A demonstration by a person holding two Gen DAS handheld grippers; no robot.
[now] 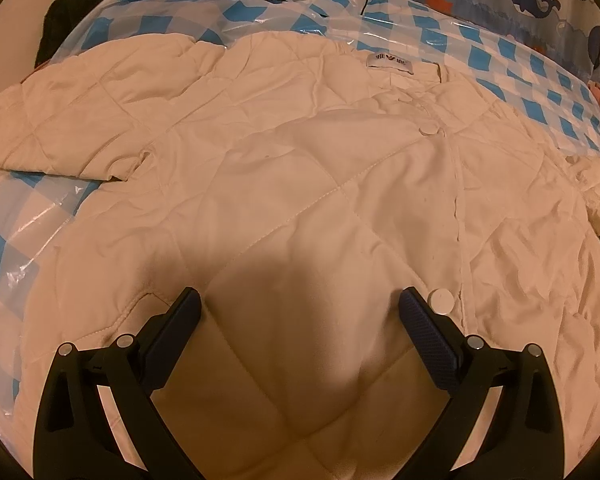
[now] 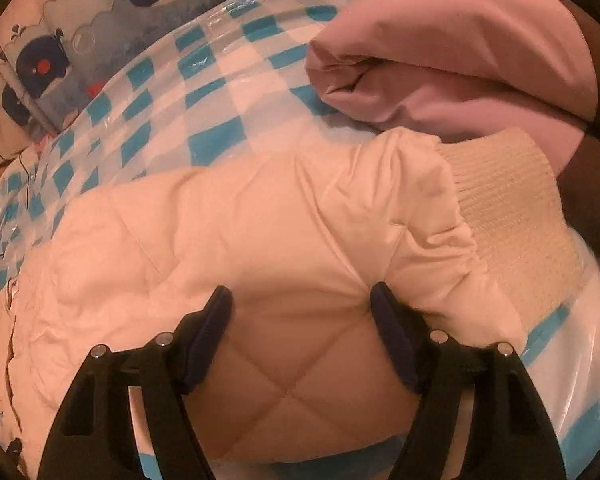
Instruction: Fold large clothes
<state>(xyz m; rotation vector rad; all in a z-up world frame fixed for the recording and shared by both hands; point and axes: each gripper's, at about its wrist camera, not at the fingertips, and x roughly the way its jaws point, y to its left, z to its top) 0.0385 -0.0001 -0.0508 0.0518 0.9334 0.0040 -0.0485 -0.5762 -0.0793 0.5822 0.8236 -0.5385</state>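
A cream quilted jacket [image 1: 300, 184] lies spread flat, front up, on a blue-and-white checked plastic sheet [image 1: 160, 24], its snap placket [image 1: 458, 216] running down the middle, a label [image 1: 390, 65] at the collar and one sleeve [image 2: 260, 216] reaching out to a ribbed cuff [image 2: 508, 216]. The left gripper [image 1: 300, 300] hangs just over the jacket's front with its fingers spread wide and nothing between them, while the right gripper [image 2: 300, 300] sits low over the sleeve, fingers apart on either side of the quilted cloth without visibly pinching it. A folded pink garment [image 2: 452, 48] lies just beyond the cuff, a whale-print cloth [image 2: 100, 20] lies past the sheet's far edge, and something dark [image 1: 64, 20] sits at its far left corner.
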